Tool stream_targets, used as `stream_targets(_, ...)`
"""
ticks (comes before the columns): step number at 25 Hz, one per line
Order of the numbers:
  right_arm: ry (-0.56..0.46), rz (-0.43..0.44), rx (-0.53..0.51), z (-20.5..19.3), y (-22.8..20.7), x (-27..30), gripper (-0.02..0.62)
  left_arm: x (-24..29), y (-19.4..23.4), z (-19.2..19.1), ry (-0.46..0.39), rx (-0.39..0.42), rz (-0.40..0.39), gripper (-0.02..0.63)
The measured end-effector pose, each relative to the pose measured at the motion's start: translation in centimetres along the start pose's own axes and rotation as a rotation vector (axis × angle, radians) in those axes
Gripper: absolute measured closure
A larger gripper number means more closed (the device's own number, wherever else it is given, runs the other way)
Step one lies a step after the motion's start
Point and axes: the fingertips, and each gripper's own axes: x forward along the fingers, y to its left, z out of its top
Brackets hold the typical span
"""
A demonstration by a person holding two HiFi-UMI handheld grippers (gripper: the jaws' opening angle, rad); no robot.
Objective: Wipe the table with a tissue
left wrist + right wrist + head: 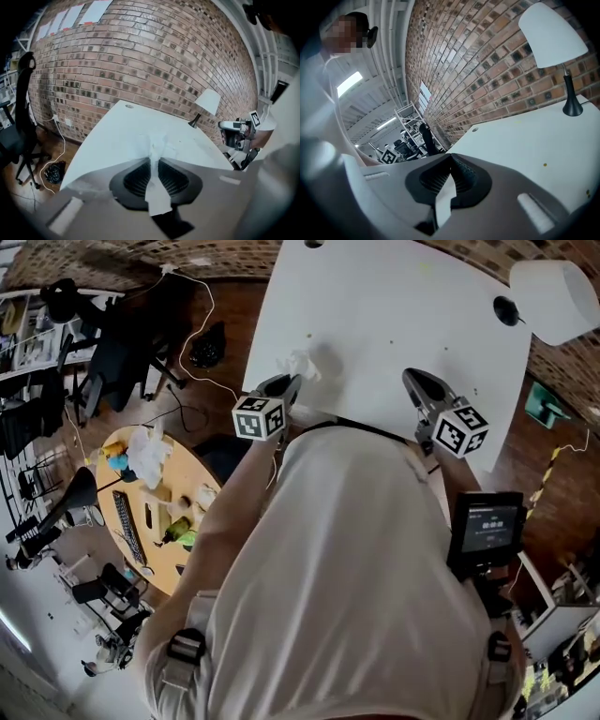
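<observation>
Tissue [302, 364] (one) clamped in left tool [291, 382], one table [394, 324]

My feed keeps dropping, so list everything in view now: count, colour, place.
table: one, white, centre of the head view
tissue: one, white, crumpled, at the table's near edge
lamp: one, white shade, black base, on the table's right edge
round table: one, wooden, cluttered, lower left
keyboard: one, black, on the round table
office chair: at least one, black, far left
cable: one, white, on the floor left of the table
screen: one, dark, lower right
brick wall: one, red-brown, behind the table
left gripper: one, grey, shut on the tissue
right gripper: one, grey, shut, empty
person: one, light shirt, seen from above
</observation>
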Motion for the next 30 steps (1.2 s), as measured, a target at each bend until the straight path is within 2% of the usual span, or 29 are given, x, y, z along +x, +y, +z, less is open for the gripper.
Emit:
stream_targets(5, -0.021, -0.063, 0.001, 0.4, -0.1, 0.7, 0.591, 1.5, 1.7, 0.9, 0.017, 0.019, -0.024, 0.548)
stream_targets(12, 0.000, -0.123, 0.025, -2.2, 0.1, 0.6, 0.591, 3.0, 6.2, 1.6, 0.038, 0.039, 0.040, 0.548)
stream_targets(15, -0.003, -0.146, 0.043, -2.7, 0.0, 0.1, 0.591, 3.9, 6.9, 2.5, 0.052, 0.086, 0.052, 0.546)
stream_targets(22, -0.040, -0.169, 0.069, -2.2, -0.3, -1.4, 0.591, 5.6, 8.1, 2.5, 0.185, 0.179, 0.135, 0.546)
stream_targets(30, -0.077, -0.195, 0.109, -2.4, -0.2, -2.6, 0.591, 7.2, 8.7, 2.2, 0.291, 0.302, 0.172, 0.538)
